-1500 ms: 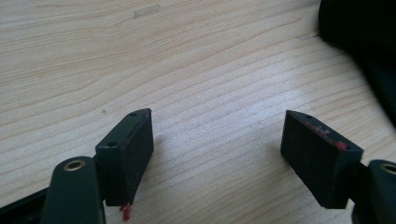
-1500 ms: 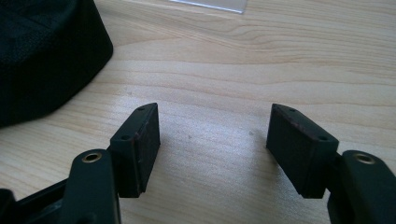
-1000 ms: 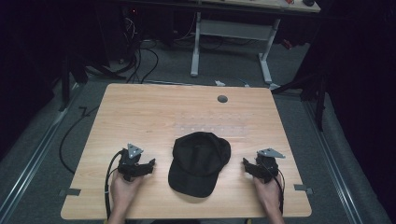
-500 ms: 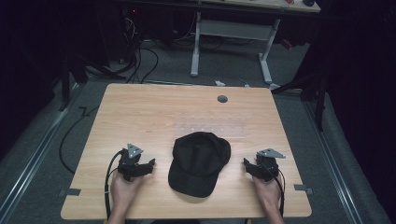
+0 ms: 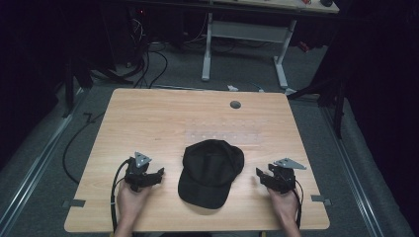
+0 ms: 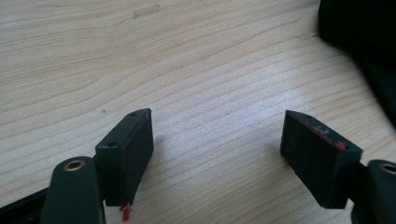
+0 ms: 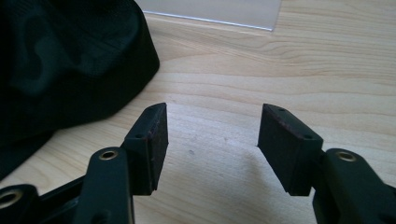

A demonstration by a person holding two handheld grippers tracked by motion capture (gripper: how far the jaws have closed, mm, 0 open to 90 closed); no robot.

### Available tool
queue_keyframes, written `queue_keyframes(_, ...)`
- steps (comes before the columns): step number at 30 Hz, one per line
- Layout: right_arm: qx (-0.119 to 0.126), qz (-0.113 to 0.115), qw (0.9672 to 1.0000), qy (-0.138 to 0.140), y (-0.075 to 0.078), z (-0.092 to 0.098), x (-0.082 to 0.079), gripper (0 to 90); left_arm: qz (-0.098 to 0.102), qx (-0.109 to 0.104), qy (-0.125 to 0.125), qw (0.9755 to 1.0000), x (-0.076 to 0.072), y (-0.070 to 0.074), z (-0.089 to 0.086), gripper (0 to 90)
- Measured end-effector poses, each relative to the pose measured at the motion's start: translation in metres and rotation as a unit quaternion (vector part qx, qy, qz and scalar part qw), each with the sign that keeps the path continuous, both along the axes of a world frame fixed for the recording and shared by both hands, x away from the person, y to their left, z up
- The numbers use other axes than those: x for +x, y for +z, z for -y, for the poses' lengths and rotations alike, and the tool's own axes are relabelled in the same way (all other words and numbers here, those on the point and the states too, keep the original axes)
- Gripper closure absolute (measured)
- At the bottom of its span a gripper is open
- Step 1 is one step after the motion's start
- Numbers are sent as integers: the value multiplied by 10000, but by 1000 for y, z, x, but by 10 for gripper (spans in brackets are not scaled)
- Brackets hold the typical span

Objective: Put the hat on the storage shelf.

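Cap (image 5: 211,170) lies between left gripper (image 5: 157,176) and right gripper (image 5: 260,175) — both agape, empty.

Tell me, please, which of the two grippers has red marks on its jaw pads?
The left gripper: red smears edge its pads, while the right gripper has plain dark pads.

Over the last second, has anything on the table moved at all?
Nothing visibly changed. The black cap lies in the same spot, and the left gripper and right gripper rest open on the table on either side of it, as before.
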State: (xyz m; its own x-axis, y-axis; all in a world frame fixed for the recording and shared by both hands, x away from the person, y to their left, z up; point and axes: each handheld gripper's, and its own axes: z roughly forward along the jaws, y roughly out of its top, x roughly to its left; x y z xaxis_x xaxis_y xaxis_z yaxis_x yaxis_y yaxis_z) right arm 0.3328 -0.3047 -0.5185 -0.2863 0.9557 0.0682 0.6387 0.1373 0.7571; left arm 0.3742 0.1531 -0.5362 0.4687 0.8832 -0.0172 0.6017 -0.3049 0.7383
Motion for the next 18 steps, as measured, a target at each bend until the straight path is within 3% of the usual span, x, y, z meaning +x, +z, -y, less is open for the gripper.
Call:
queue_keyframes(6, 169, -219, 9994, 200, 7, -6, 0, 393, 1, 1, 0, 10000, 0, 0, 0, 259)
queue_keyframes(10, 338, -103, 9985, 417, 18, -9, -2, 376, 0, -1, 0, 10000, 0, 0, 0, 259)
queue_keyframes(18, 373, 56, 9960, 812, 38, -26, 0, 354, -1, -2, 0, 10000, 0, 0, 0, 260)
